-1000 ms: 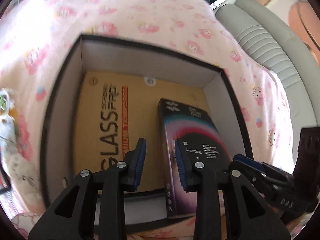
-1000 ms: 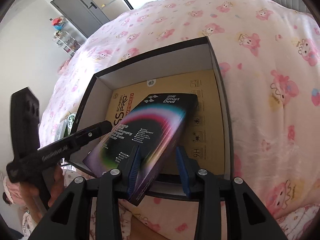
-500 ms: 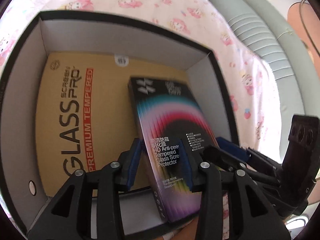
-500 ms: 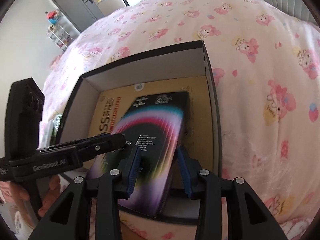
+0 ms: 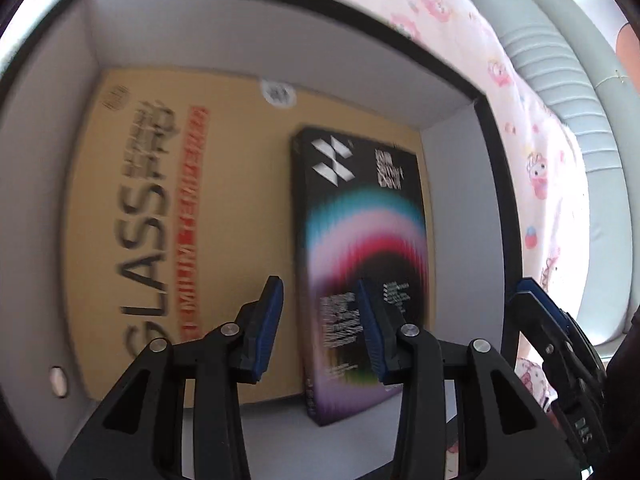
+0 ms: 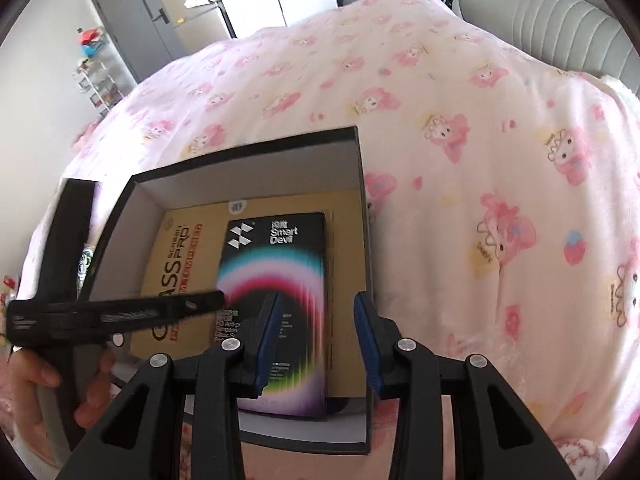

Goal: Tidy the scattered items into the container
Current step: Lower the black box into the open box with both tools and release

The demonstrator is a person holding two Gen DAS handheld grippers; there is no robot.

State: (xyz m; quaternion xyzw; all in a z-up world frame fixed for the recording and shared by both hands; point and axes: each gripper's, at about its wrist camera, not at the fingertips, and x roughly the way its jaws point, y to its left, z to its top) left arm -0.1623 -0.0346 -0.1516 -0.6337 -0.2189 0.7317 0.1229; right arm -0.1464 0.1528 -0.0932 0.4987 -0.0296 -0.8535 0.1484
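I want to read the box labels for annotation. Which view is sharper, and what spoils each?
Right wrist view: sharper, "Smart Devil" readable on the black box, with some streaking. Left wrist view: motion blur smears the black box and the brown "GLASS" box; fisheye bends the container walls.

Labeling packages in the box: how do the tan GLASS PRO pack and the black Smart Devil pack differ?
The GLASS PRO pack is tan kraft, wider, lying underneath. The Smart Devil pack is black with a rainbow arc, narrower, resting on top toward the right wall. Both lie flat in the box.
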